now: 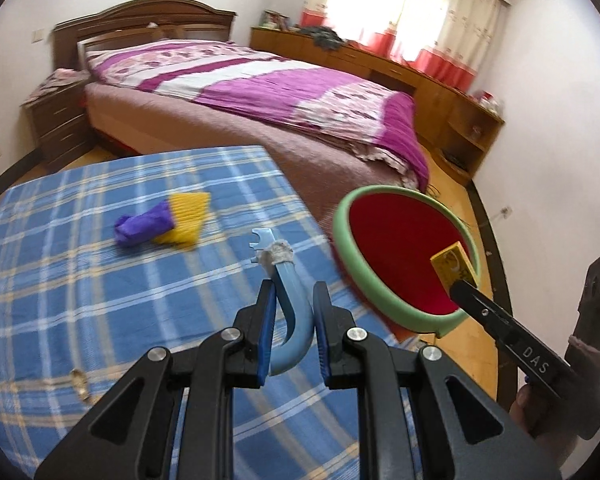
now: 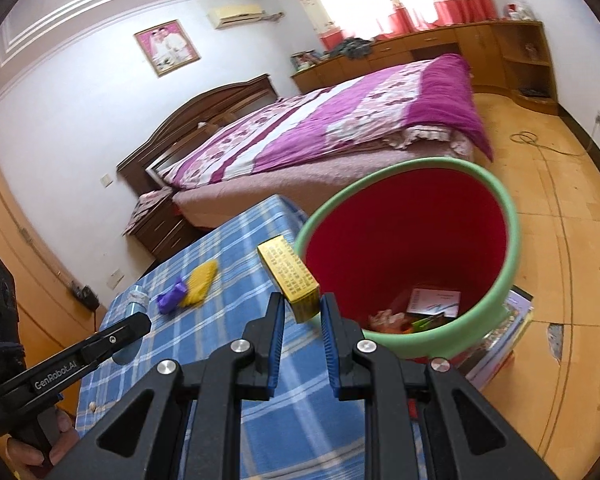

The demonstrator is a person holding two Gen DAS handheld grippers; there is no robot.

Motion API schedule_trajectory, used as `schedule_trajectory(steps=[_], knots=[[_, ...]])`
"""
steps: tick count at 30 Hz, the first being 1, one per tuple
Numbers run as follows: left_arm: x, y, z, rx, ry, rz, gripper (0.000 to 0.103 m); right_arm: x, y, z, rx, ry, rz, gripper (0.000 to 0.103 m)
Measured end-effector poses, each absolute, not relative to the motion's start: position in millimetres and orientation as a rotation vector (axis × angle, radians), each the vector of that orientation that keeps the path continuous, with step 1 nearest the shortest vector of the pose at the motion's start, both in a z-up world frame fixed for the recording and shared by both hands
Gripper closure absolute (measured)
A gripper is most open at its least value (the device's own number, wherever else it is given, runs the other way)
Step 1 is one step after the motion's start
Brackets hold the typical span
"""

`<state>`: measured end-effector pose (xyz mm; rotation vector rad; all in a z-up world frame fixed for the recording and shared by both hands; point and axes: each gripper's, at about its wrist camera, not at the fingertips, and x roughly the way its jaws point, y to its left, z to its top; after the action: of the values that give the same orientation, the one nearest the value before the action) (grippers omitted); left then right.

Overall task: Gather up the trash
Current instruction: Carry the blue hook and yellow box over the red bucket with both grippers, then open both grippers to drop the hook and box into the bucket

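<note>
Blurred plaid table (image 1: 100,280), bin (image 2: 496,196) contents half-hidden

Bin (image 2: 512,240) mouth open — box (image 2: 296,280) at rim

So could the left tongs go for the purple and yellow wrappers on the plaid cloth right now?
Probably not yet. The path across the plaid cloth to the wrappers looks free, but the left tongs are shut on a blue curved piece, which would need dropping in the bin first.

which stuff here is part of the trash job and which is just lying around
Job: yellow box in right tongs; blue hook in left tongs; red bin; purple wrapper; yellow wrapper.

Lying about: bed, books, framed photo.
</note>
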<state>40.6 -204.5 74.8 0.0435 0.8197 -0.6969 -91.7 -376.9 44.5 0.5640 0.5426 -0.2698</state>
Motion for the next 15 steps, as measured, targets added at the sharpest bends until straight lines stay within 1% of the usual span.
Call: schedule_trajectory(steps=[15], knots=[[50, -297, 54, 0.137, 0.872, -0.842, 0.085, -99, -442, 12, 0.658, 0.559, -0.401, 0.082]])
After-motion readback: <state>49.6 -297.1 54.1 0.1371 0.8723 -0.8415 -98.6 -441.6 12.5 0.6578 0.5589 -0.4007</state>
